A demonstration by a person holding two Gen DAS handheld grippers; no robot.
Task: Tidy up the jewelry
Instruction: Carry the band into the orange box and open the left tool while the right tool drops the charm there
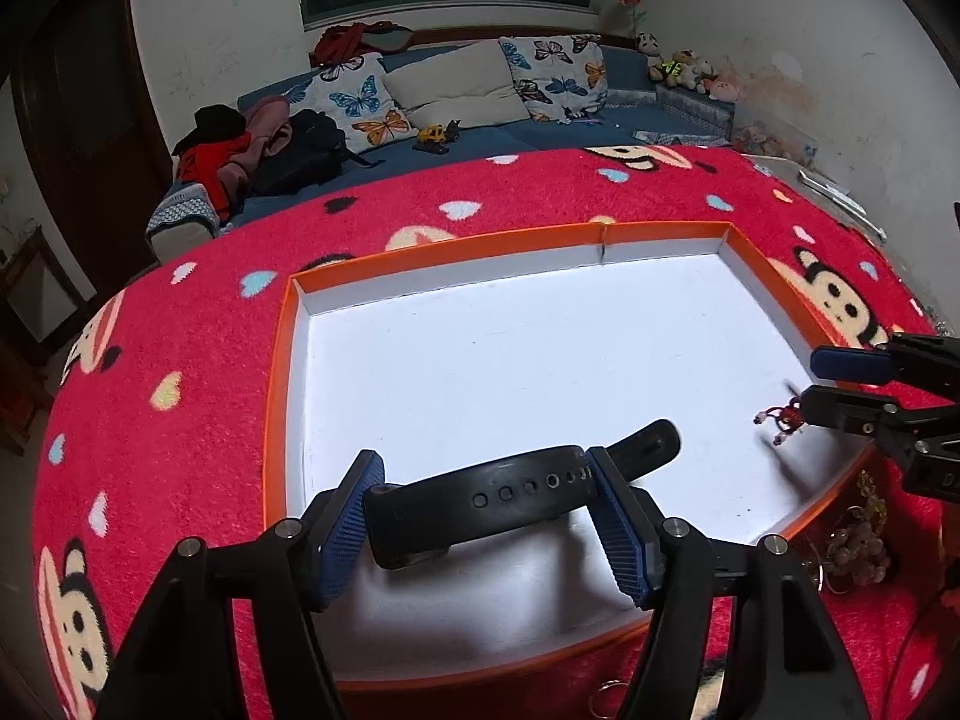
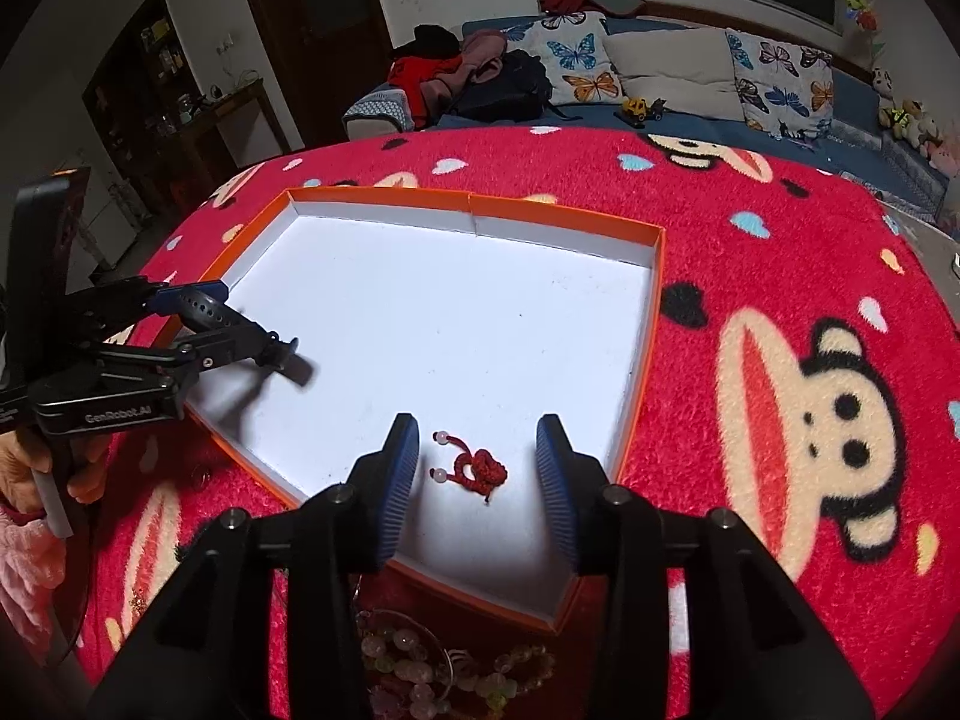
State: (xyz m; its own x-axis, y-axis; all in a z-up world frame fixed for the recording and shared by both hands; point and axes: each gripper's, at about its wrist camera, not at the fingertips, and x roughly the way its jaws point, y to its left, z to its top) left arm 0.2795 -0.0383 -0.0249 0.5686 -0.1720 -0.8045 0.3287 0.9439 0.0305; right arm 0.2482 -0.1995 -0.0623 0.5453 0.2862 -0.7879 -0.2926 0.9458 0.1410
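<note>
Left wrist view: left gripper [image 1: 486, 516] fingers grasping black watch band [image 1: 516, 495]; right view: right gripper [image 2: 477, 480] released, red charm [image 2: 480, 468] between.

Each gripper is matte black, angular plastic; the left gripper [image 1: 485, 516] and right gripper [image 2: 477, 483] both end in two fingers faced with ribbed blue pads [image 2: 399, 489]; behind the pads, round silver screws [image 2: 616, 495] sit on the black linkage arms; further back from the left fingers, the body carries white "GenRobot.AI" lettering [image 2: 113, 416]; a fluffy pink sleeve [image 2: 21, 552] covers the wrist behind it.
</note>
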